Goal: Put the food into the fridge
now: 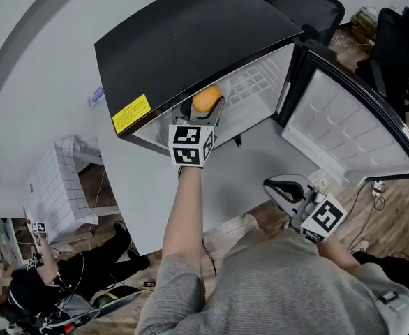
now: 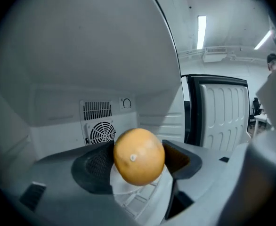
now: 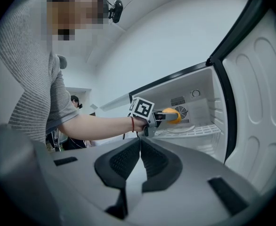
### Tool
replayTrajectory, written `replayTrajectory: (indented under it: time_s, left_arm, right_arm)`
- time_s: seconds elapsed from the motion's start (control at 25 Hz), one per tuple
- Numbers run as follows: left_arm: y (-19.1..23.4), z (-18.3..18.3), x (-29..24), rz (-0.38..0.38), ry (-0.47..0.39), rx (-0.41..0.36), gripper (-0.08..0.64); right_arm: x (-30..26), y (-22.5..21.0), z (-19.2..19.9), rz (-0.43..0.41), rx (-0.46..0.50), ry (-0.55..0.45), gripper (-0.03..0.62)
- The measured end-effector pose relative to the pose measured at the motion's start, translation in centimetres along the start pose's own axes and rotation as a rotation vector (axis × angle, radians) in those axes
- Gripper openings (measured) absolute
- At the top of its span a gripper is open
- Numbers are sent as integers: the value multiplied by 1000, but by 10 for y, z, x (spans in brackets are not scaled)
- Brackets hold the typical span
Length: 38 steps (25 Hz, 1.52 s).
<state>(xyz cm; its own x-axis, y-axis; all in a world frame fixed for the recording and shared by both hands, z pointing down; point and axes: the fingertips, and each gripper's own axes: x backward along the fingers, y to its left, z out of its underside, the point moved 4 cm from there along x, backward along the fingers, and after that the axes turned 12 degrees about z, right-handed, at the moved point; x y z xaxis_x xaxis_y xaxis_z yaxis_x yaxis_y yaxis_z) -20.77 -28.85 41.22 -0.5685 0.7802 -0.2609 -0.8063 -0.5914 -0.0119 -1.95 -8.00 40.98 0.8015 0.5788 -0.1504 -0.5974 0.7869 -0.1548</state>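
A small black fridge (image 1: 190, 44) stands on the white table with its door (image 1: 351, 128) swung open to the right. My left gripper (image 1: 206, 103) reaches into the fridge mouth, shut on an orange (image 1: 206, 98). In the left gripper view the orange (image 2: 139, 156) sits between both pads, above a white plate (image 2: 128, 185) on the wire shelf. The right gripper view shows the orange (image 3: 172, 116) over that shelf (image 3: 190, 132). My right gripper (image 1: 283, 187) is shut and empty, held low near the table's front edge, its pads (image 3: 140, 161) touching.
The fridge's back wall has a fan grille (image 2: 101, 132) and a dial (image 2: 126, 103). A black office chair (image 1: 309, 2) stands behind the fridge. A white gridded box (image 1: 54, 183) and cables lie on the floor at left. Another person (image 3: 75, 101) stands in the background.
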Motion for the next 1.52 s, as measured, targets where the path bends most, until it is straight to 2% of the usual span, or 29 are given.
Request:
replayTrajectory:
  time_s: [0.28, 0.6, 0.8, 1.2, 1.52]
  left_arm:
    - [12, 5, -19, -52, 118, -101, 319]
    - [25, 23, -31, -79, 190, -102, 319]
    - [27, 22, -36, -79, 158, -90, 319]
    - [32, 34, -41, -92, 160, -102, 319]
    - [31, 37, -41, -106, 170, -144, 319]
  right_arm:
    - [2, -7, 3, 24, -10, 4, 14]
    - [2, -8, 5, 40, -12, 13, 14]
    - [4, -9, 7, 48, -14, 20, 14]
    - [3, -9, 8, 50, -10, 33, 14]
    - [4, -7, 6, 48, -1, 35, 14]
